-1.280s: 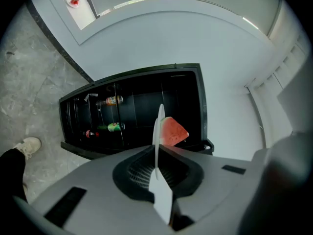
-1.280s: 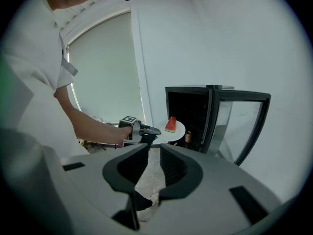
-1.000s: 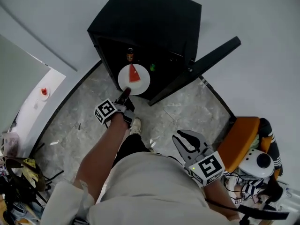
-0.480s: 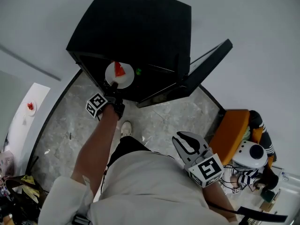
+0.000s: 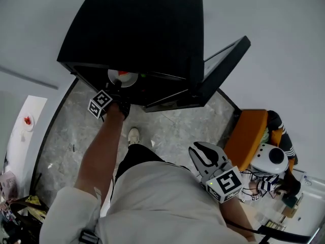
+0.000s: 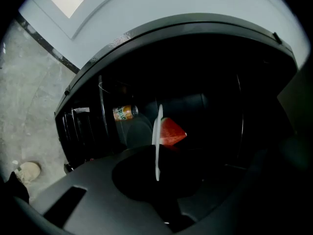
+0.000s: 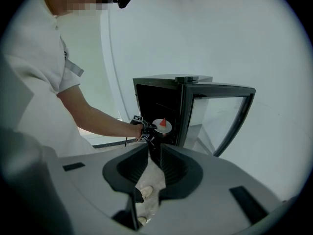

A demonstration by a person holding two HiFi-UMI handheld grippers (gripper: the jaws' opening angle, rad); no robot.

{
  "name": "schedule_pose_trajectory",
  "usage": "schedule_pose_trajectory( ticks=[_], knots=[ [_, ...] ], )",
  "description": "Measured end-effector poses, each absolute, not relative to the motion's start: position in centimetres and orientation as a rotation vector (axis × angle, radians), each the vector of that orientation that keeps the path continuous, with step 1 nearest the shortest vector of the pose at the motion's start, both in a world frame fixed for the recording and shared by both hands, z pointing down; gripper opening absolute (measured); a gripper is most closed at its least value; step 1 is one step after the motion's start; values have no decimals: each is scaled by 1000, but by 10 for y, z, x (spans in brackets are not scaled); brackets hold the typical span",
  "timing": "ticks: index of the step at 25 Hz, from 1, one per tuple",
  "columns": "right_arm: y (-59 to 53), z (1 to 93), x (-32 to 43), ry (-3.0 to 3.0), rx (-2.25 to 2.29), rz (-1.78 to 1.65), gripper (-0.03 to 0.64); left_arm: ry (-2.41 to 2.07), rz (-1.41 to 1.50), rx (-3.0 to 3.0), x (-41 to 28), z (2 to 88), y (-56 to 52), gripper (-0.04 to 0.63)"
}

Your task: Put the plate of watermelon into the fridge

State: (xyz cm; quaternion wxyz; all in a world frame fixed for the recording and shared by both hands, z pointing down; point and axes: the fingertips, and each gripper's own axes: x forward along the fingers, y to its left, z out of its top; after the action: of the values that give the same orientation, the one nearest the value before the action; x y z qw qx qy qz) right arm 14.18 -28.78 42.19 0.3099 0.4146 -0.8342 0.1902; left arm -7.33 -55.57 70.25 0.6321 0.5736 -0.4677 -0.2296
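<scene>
The black fridge (image 5: 137, 29) stands open, its door (image 5: 223, 65) swung out to the right. My left gripper (image 5: 116, 89) reaches into the opening and is shut on the near rim of the white plate (image 5: 122, 78). A red watermelon slice (image 5: 123, 73) lies on that plate. In the left gripper view the plate (image 6: 157, 131) shows edge-on with the slice (image 6: 172, 131) beside it, inside the dark cabinet. The right gripper view shows the plate (image 7: 163, 127) just inside the fridge (image 7: 161, 89). My right gripper (image 5: 199, 151) hangs by the person's hip, jaws together and empty.
An orange can (image 6: 124, 112) stands on the fridge shelf behind the plate. A small green thing (image 5: 143, 75) sits to the plate's right. An orange chair (image 5: 249, 136) and a white rounded object (image 5: 269, 159) stand to the right. A white table (image 5: 23, 131) with another plate is at left.
My left gripper has carried the plate forward, from in front of the fridge opening to under its top, inside the cabinet. The right gripper has stayed by the hip.
</scene>
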Motion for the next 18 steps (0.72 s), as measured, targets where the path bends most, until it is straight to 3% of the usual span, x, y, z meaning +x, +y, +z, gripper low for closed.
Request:
schedule_pose_trajectory(
  ticks=[13, 18],
  knots=[
    [-291, 425, 141, -2182, 1097, 538, 84, -1159, -365, 1364, -69, 707, -570, 23],
    [-290, 426, 138, -2185, 1091, 539, 84, -1251, -151, 1435, -67, 713, -569, 55]
  ],
)
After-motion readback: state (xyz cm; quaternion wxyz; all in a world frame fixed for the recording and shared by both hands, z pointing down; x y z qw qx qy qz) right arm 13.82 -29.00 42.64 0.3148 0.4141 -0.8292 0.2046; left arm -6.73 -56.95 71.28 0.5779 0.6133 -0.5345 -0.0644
